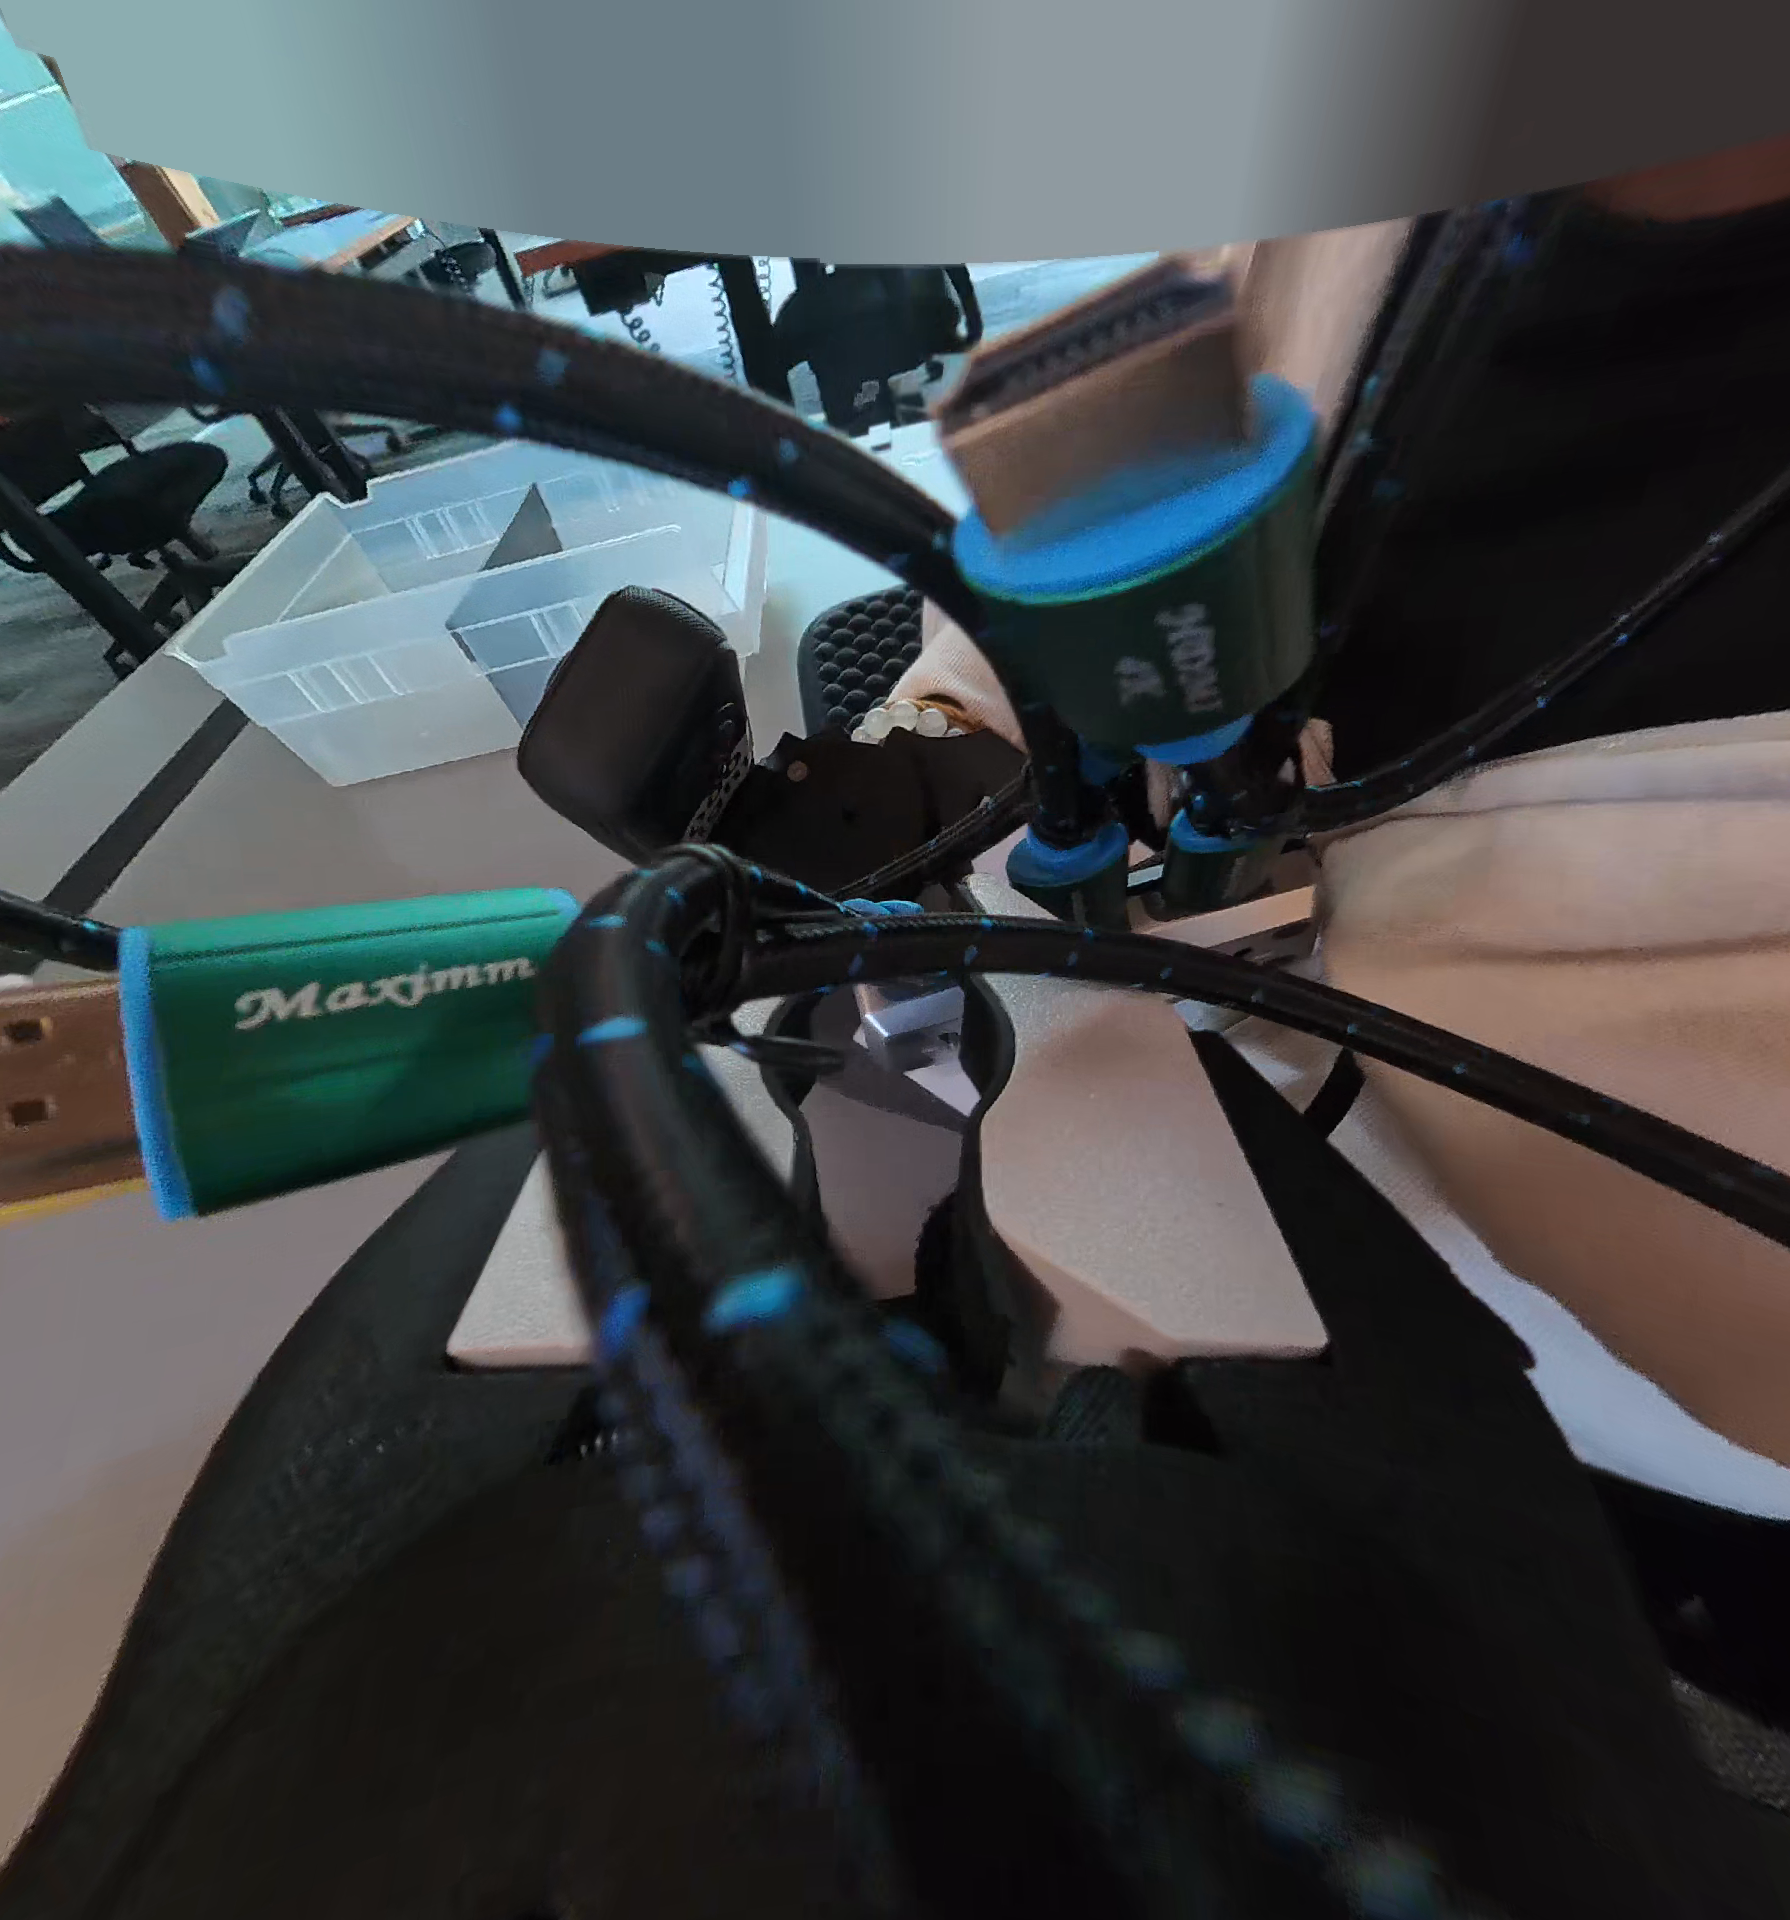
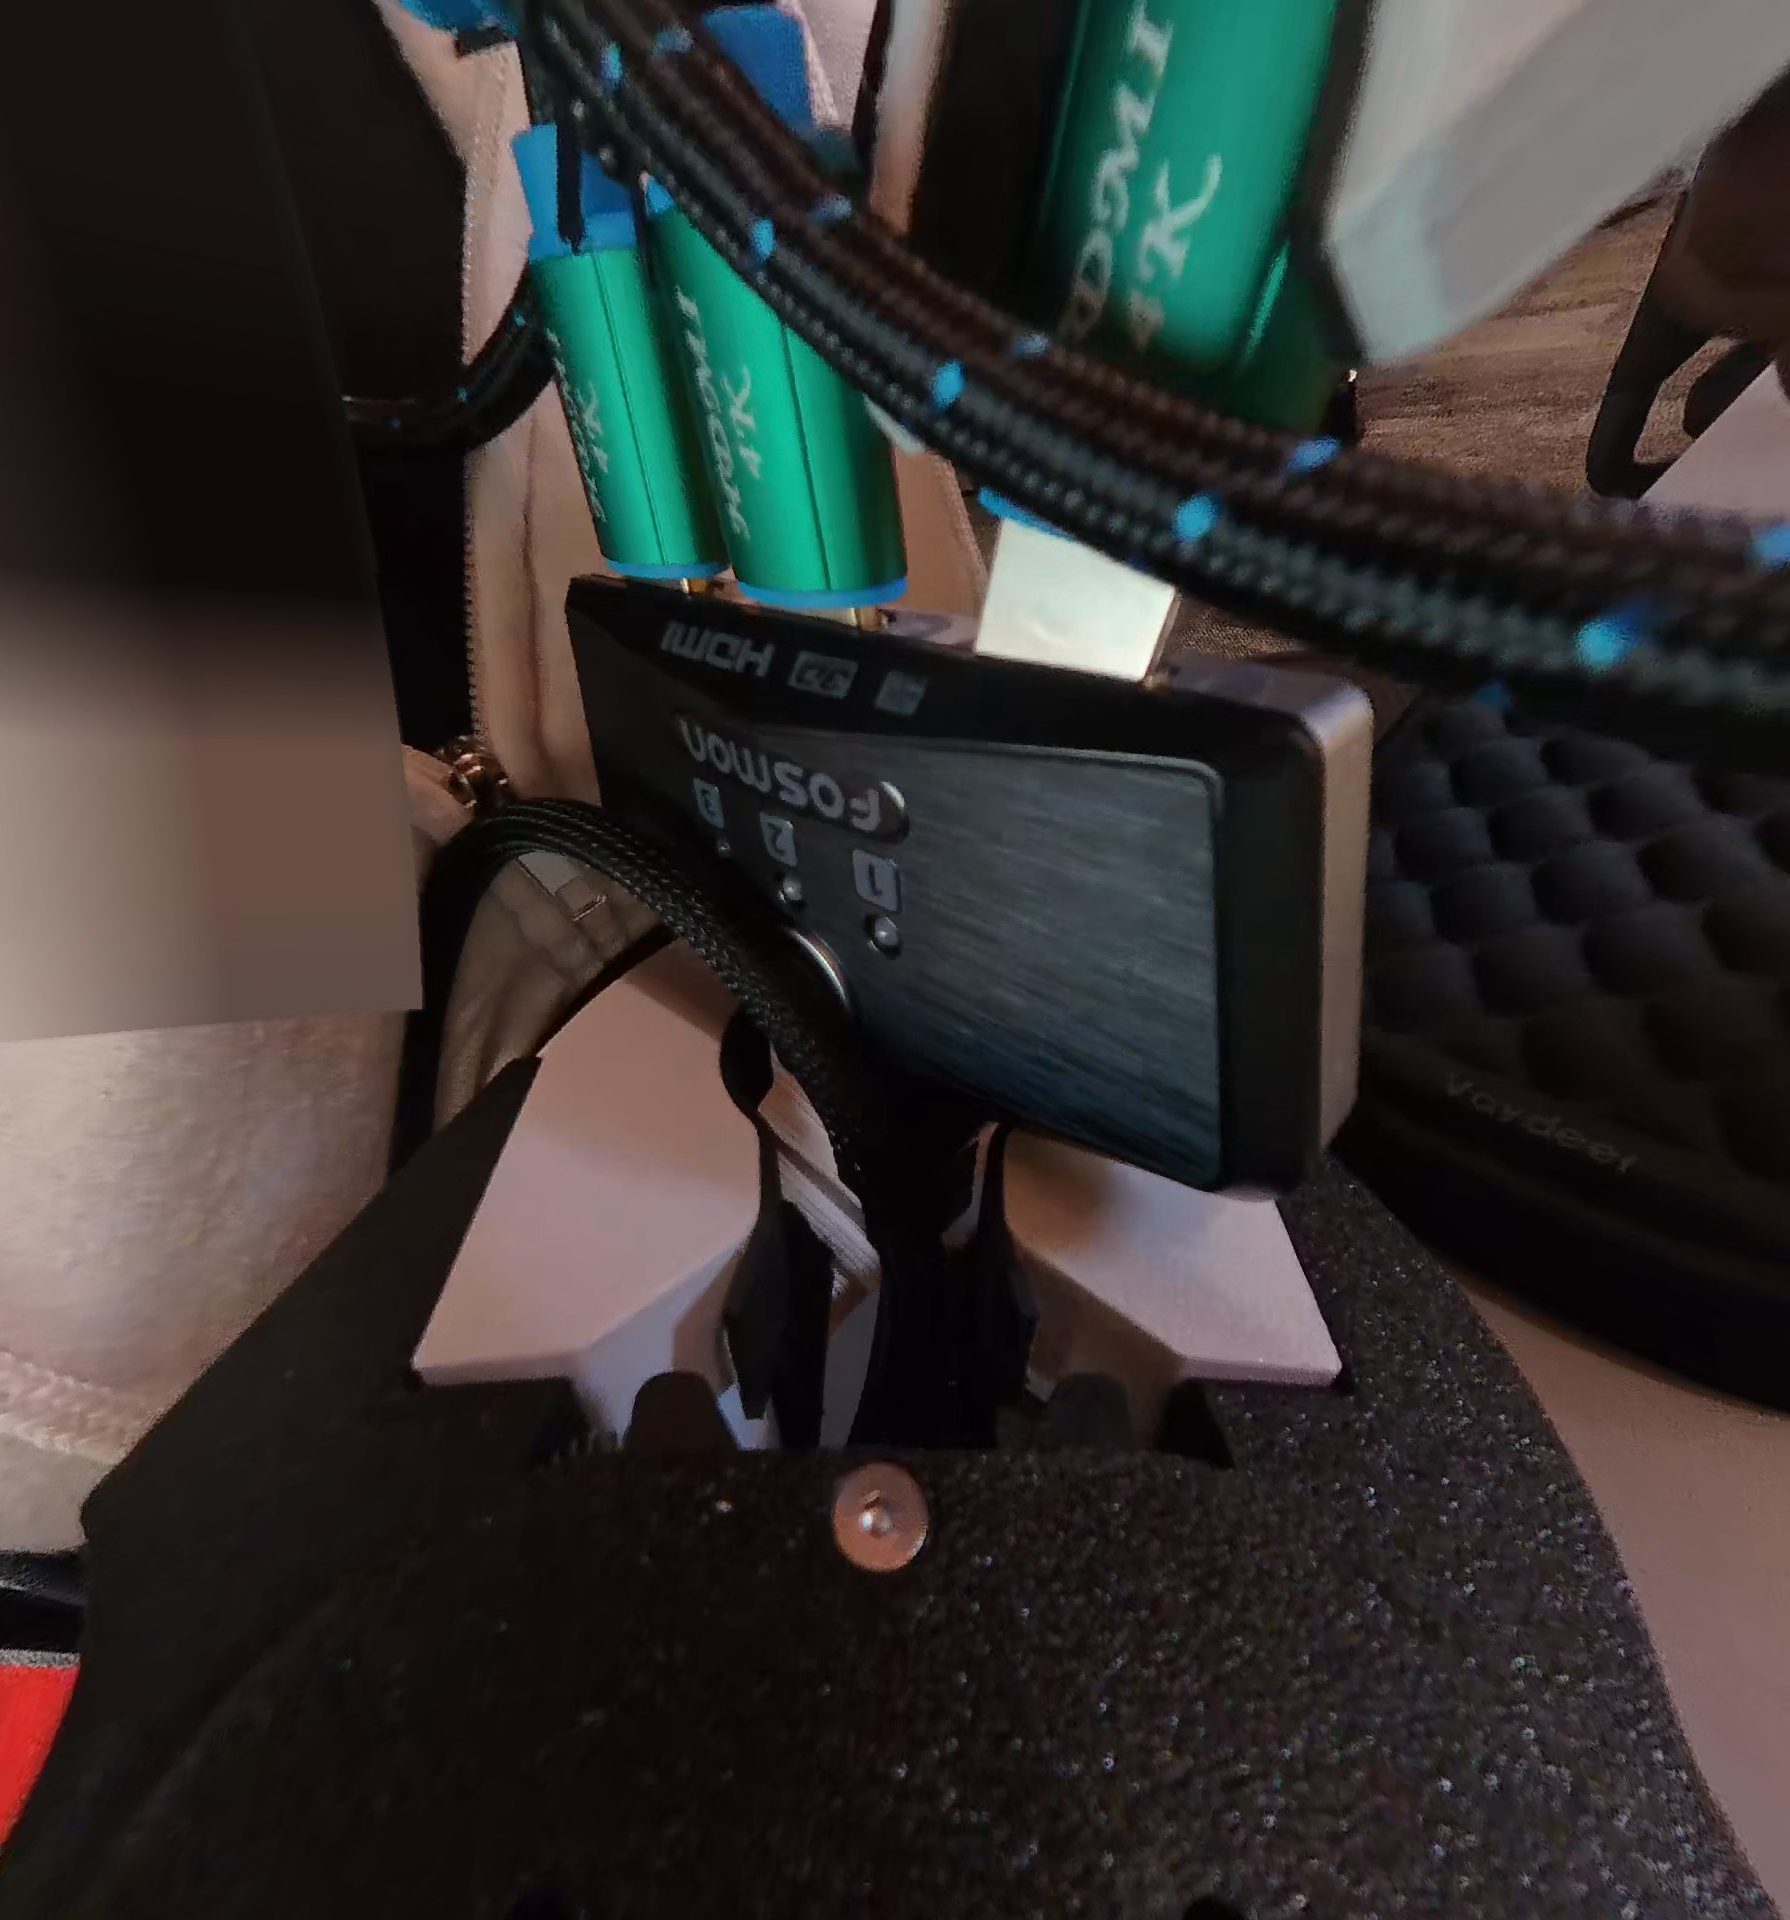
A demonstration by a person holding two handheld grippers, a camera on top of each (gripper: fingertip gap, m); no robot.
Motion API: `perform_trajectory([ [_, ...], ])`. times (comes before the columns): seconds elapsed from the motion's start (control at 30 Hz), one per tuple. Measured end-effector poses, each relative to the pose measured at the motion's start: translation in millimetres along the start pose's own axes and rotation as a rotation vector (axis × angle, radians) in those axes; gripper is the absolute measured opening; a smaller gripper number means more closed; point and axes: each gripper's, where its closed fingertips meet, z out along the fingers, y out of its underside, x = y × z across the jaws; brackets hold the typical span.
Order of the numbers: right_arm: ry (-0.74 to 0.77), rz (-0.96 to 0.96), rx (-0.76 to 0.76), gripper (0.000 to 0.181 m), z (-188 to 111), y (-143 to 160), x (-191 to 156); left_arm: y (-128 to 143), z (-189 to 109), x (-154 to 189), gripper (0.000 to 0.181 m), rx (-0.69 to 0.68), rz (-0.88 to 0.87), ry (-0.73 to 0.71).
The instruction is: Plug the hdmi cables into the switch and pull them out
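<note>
My right gripper (image 2: 886, 1216) is shut on the lower end of the black HDMI switch (image 2: 1026, 935), where its braided lead (image 2: 662, 883) comes out. Two green HDMI plugs (image 2: 725, 416) sit in the switch's top ports. My left gripper (image 1: 896, 1081) is shut on a third green plug (image 2: 1182, 208), whose metal tip (image 2: 1067, 608) touches the remaining port. In the left wrist view, looped black braided cables (image 1: 662, 1195) hide most of that grip. Two loose green plugs (image 1: 340, 1039) (image 1: 1140, 582) hang close to that camera.
A person's beige garment (image 1: 1597, 935) is right behind the switch. A black dimpled cushion (image 2: 1597, 987) lies to the right of it. A clear plastic bin (image 1: 455, 623) stands on the table farther back. Office chairs and desks fill the background.
</note>
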Motion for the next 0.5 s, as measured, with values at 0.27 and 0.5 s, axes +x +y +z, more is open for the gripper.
perform_trajectory([
  [0.27, 0.055, -0.031, 0.054, 0.04, -8.4, -6.2, 5.4, -3.2, -3.3, -10.8, 0.025, 0.102, -0.091, 0.001],
  [0.5, 0.079, -0.048, 0.064, 0.04, -9.8, -8.6, 9.2, -0.4, -9.8, -13.8, 0.029, 0.141, -0.187, 0.031],
])
